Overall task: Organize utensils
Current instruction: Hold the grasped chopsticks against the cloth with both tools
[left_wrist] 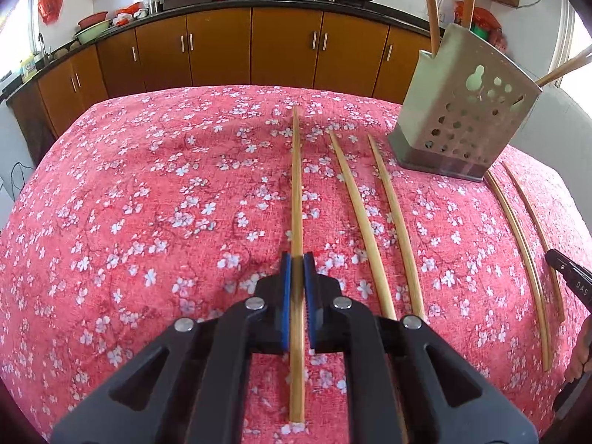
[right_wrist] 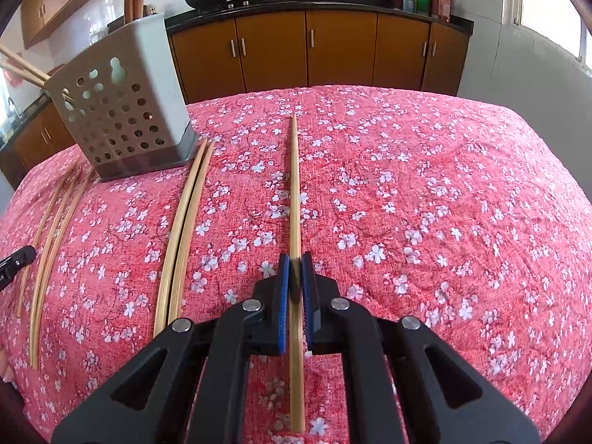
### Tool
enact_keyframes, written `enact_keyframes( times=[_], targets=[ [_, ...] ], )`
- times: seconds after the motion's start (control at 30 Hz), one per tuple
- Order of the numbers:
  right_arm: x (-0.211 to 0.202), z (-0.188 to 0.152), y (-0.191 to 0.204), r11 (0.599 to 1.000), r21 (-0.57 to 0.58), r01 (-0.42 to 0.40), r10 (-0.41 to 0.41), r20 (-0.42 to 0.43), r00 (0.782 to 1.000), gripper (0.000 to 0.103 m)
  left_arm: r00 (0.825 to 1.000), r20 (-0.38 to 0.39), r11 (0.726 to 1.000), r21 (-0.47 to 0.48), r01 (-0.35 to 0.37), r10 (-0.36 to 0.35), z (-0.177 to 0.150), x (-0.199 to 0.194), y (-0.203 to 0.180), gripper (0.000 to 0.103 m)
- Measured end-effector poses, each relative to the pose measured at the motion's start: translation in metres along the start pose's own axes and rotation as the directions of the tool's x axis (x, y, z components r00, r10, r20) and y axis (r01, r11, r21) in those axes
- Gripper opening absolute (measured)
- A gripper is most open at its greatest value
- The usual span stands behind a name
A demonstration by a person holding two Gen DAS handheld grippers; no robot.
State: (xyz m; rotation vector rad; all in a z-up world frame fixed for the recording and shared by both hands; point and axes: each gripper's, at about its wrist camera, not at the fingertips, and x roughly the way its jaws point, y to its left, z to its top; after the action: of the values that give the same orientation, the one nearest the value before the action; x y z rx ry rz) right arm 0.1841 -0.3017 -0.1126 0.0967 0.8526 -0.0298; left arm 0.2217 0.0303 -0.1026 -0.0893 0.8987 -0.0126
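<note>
left gripper [left_wrist: 297, 259] jaws tight on one chopstick [left_wrist: 296, 185], right gripper [right_wrist: 295, 259] jaws likewise on another chopstick [right_wrist: 295, 185]

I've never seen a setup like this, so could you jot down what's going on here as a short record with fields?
Setting: table under a red floral cloth, kitchen cabinets behind
Left gripper: shut on a chopstick
Right gripper: shut on another chopstick
Holder: perforated metal utensil holder upright on the cloth, some chopsticks already standing in it
Loose chopsticks: two between the left gripper's chopstick and the holder, two more lying together right of the holder
</note>
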Motion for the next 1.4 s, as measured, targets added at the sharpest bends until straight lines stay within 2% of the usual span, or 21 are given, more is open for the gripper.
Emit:
enact_keyframes(
  times=[1.4],
  targets=[
    [-0.0032, -0.001, 0.0026, 1.0, 0.009, 0.01, -0.01, 0.0, 1.0, 0.008, 1.0, 0.01, 1.0, -0.001, -0.01, 0.01, -0.0018, 0.0001, -0.0014, 0.011]
  ],
)
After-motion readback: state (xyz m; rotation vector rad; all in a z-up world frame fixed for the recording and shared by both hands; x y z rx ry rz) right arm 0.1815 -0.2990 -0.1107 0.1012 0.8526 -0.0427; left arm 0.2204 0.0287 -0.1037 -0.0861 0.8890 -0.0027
